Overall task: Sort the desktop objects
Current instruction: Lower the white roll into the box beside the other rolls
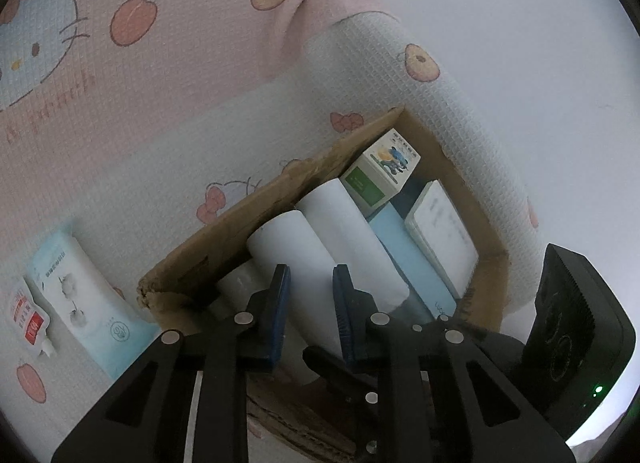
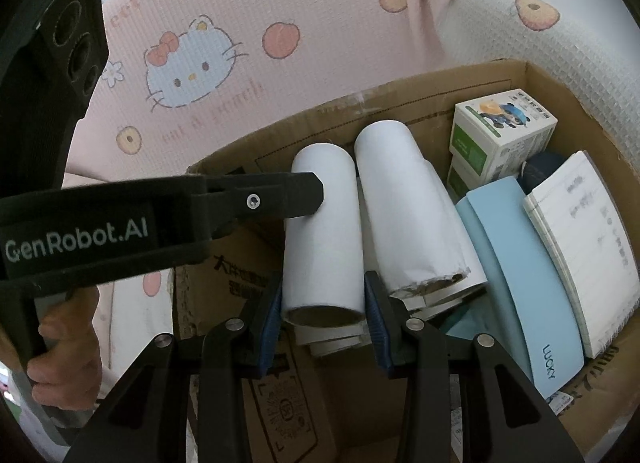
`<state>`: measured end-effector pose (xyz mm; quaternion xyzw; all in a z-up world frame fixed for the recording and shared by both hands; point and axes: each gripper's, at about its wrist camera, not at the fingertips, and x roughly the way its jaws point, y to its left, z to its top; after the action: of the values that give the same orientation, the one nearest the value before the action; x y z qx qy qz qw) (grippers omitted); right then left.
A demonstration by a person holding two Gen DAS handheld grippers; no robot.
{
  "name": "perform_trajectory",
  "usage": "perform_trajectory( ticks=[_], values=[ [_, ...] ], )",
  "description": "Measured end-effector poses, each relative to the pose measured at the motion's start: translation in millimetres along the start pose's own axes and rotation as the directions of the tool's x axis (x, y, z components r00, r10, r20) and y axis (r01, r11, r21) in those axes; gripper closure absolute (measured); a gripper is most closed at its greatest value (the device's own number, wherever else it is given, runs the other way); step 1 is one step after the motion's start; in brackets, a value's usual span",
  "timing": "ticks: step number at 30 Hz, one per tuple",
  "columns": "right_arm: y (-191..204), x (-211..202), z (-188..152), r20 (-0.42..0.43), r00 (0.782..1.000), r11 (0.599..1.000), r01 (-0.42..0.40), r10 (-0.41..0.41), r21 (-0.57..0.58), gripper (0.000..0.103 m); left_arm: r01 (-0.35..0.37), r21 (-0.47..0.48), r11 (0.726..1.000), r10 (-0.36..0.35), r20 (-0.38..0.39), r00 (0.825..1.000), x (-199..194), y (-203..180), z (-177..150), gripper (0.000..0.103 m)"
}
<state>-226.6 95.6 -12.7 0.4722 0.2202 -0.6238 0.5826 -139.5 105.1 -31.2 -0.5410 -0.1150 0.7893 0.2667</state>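
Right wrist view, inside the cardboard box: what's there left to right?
White paper roll between the gripper fingers → second white paper roll → light blue "LUCKY" case → white lined notepad.

Rolls (image 2: 320, 231), boxes (image 2: 500, 135) and notebooks (image 2: 580, 247) crowd the carton (image 2: 400, 103).

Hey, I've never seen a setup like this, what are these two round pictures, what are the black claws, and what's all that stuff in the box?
No robot here: a person holds a black two-finger gripper in each hand, each with a fisheye camera looking along its fingers. One picture is from the left gripper, the other from the right gripper. Both point into a cardboard box on a pink cartoon-cat cloth. The box holds two white paper rolls, a small printed carton, a blue case and a notepad. The right gripper's fingers straddle the nearer roll; whether they squeeze it is unclear. The left gripper is open, holding nothing. A blue-white pack and a red-labelled pouch lie outside.
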Motion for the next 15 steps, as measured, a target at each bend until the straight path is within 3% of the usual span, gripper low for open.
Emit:
perform_trajectory(
  ticks=[10,15],
  values=[
    [6.1,-20.8,-4.0,0.045,0.999,0.999,-0.001,0.003,-0.051,0.067,-0.069,0.042,0.997,0.068,0.025,0.997,1.9,-3.9,-4.4,0.081],
    [14.2,-27.8,-14.8,0.040,0.996,0.988,0.080,-0.075,-0.129,0.067,-0.019,-0.004,1.000,0.019,0.039,0.999,-5.8,6.1,-4.3,0.081]
  ],
)
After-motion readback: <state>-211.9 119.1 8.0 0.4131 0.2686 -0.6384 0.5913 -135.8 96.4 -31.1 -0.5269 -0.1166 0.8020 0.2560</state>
